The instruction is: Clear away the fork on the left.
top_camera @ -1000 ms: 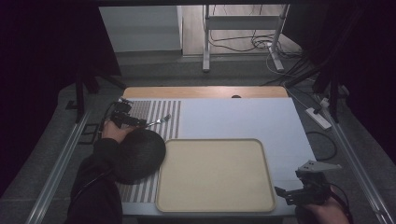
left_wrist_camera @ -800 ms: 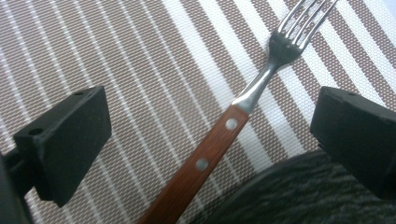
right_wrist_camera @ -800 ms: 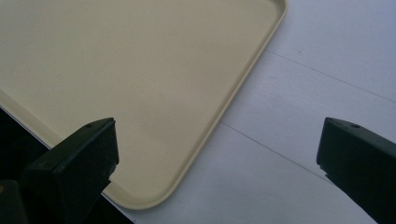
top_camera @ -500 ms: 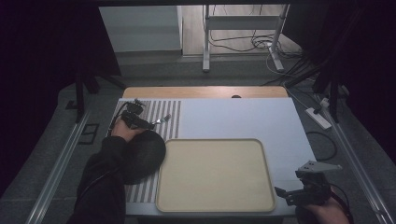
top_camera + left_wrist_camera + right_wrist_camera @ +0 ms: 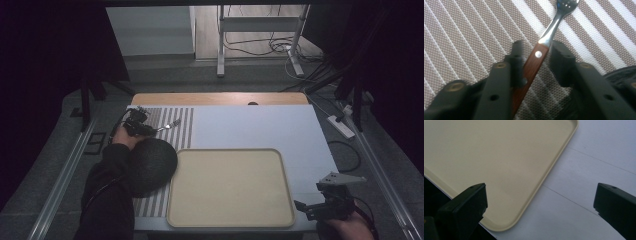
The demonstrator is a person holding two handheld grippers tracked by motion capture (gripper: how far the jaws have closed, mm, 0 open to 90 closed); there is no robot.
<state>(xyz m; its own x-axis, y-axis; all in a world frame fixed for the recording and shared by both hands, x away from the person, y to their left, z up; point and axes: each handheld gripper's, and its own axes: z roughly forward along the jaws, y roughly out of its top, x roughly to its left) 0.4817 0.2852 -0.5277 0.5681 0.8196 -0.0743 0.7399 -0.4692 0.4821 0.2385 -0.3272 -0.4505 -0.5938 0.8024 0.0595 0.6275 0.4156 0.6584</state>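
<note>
Left claw (image 5: pixel 536 62) straddles fork (image 5: pixel 534 67), tines pointing away.

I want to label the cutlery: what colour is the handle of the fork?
The fork handle is reddish-brown wood with a silver rivet; clearest in the left gripper view.

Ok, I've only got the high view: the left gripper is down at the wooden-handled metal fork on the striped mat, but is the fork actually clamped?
Observer: Not quite. The left gripper has just been closing its jaws around the wooden-handled steel fork. One jaw touches the handle. The other stands apart, with the brown-and-white striped woven mat showing in the gap.
Operator: And the right gripper?
Observer: Its jaws are wide open with nothing between them, pointing at the rounded corner of the beige plastic tray and the white table beside it.
</note>
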